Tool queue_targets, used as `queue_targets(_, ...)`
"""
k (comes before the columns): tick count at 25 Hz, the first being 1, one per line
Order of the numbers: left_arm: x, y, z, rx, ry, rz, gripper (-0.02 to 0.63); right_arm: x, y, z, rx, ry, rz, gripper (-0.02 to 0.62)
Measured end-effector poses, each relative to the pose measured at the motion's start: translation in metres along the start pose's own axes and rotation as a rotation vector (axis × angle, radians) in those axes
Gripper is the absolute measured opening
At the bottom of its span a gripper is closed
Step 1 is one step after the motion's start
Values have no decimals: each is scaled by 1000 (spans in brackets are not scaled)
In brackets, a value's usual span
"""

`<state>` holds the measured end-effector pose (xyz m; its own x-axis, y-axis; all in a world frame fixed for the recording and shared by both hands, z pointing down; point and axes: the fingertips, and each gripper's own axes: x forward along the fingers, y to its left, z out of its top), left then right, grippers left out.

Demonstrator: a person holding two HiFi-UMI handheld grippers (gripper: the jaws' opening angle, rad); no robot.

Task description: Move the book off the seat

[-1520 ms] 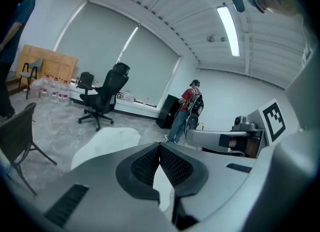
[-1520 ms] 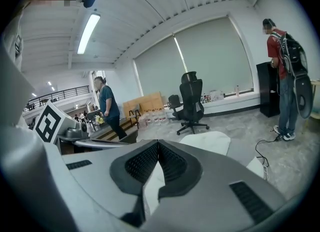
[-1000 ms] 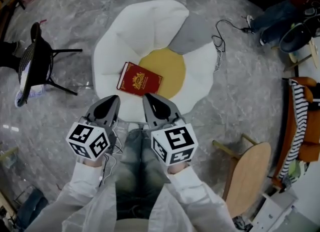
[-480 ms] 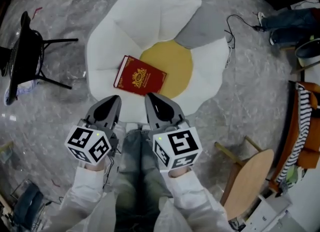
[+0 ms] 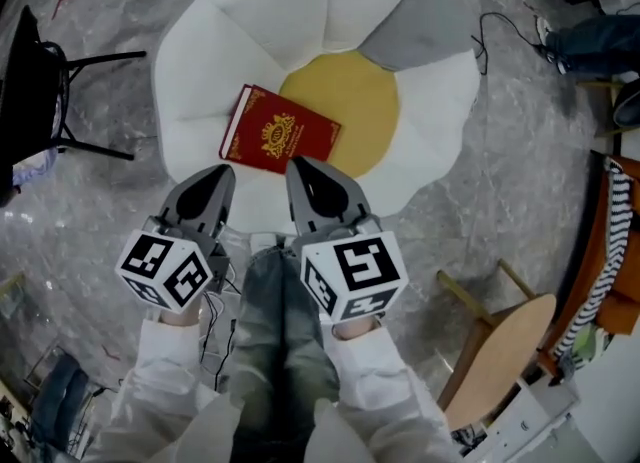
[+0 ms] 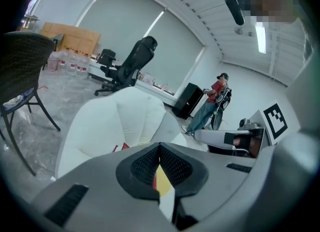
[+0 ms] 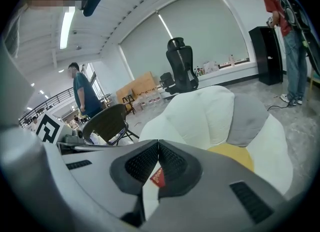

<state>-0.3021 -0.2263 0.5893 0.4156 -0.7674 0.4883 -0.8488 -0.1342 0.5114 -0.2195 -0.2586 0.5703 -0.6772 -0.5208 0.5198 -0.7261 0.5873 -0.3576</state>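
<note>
A red book with a gold emblem [image 5: 280, 139] lies flat on the white flower-shaped seat [image 5: 200, 81], half over its yellow centre [image 5: 350, 101]. My left gripper [image 5: 222, 173] is shut and empty, its tip just short of the book's near left corner. To its right, my right gripper [image 5: 298, 164] is shut as well, its tip at the book's near edge. In the left gripper view only red slivers of the book [image 6: 122, 146] show above the closed jaws. A red corner of the book [image 7: 157, 177] shows through the gap below the right gripper's tips.
A black mesh chair [image 5: 40, 91] stands left of the seat. A wooden stool [image 5: 500, 351] and an orange chair with a striped cloth [image 5: 605, 241] are at the right. A cable [image 5: 490, 31] lies on the floor. A person [image 6: 212, 100] stands beyond the seat.
Both grippers have come down toward the seat, still shut. The seat and book now look larger and closer, with the tips nearer the book's near edge.
</note>
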Motion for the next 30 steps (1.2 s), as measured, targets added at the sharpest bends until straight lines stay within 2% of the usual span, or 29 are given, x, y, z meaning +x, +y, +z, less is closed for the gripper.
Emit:
queue_targets(10,40,42,-30,-42,33,0,5,48,-8,-36,91,37,40,12)
queue_targets(17,53,62,-52,-74,69,5,5,77,-14,-67,88,99,38,12)
queue_targets(30,76,90,-66,-52,84,-5,6,113,-14,-92,118,134,61,12)
